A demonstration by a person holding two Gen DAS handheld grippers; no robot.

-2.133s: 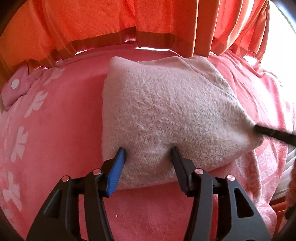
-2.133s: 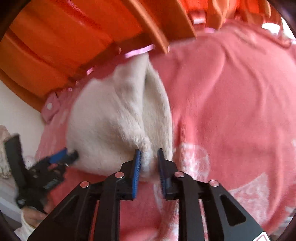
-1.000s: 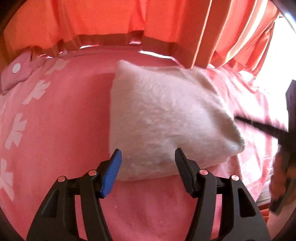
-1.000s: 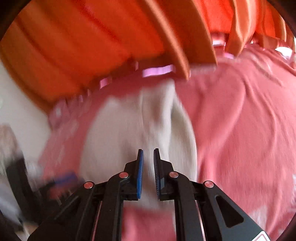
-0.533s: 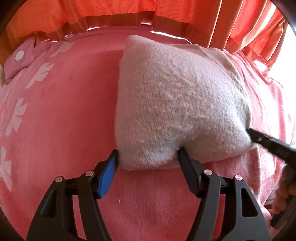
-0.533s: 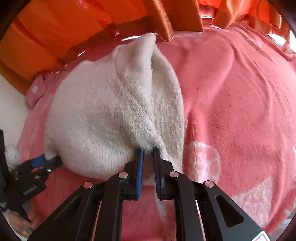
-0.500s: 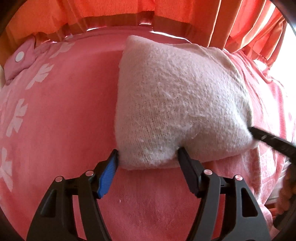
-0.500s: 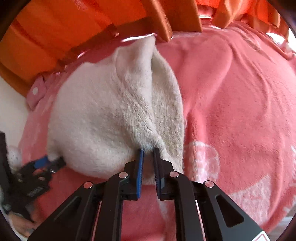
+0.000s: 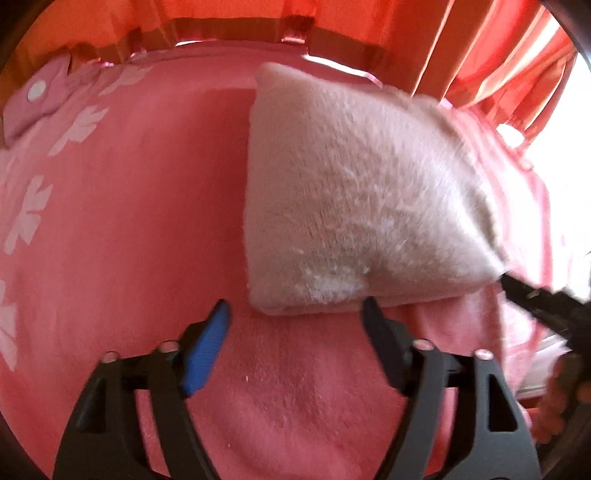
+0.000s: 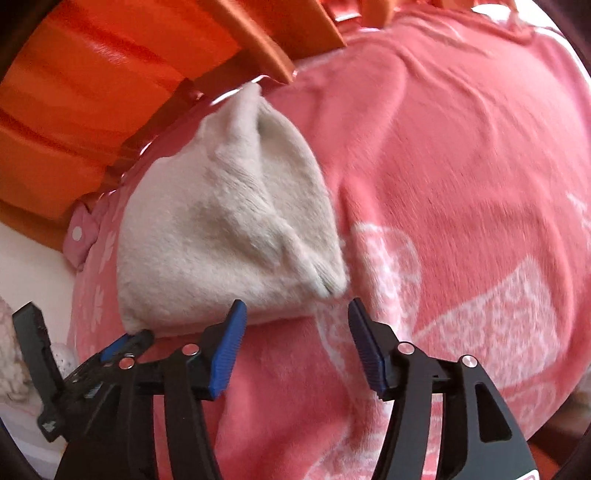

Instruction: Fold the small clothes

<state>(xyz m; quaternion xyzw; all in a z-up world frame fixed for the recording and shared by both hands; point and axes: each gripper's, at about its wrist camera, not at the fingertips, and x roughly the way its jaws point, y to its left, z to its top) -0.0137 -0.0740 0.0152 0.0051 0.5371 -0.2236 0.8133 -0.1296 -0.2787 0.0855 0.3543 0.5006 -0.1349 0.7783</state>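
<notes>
A small cream fuzzy knit garment (image 9: 354,206) lies folded on a pink blanket (image 9: 129,206). My left gripper (image 9: 295,314) is open and empty, its fingertips just short of the garment's near edge. In the right wrist view the garment (image 10: 221,236) lies flat with a folded flap on top. My right gripper (image 10: 293,314) is open and empty, just in front of the garment's near right corner. The left gripper (image 10: 122,343) shows at the garment's left corner in this view. The right gripper's fingers (image 9: 532,295) reach in at the right of the left wrist view.
Orange curtains (image 9: 332,33) hang along the far edge of the blanket, also seen in the right wrist view (image 10: 110,74). The pink blanket (image 10: 461,184) has white flower patterns. A pink tab with a white snap (image 9: 33,96) lies at the far left.
My right gripper has opened and let go of the garment's corner, which now lies flat. My left gripper has drawn back from the garment's near edge and shifted left.
</notes>
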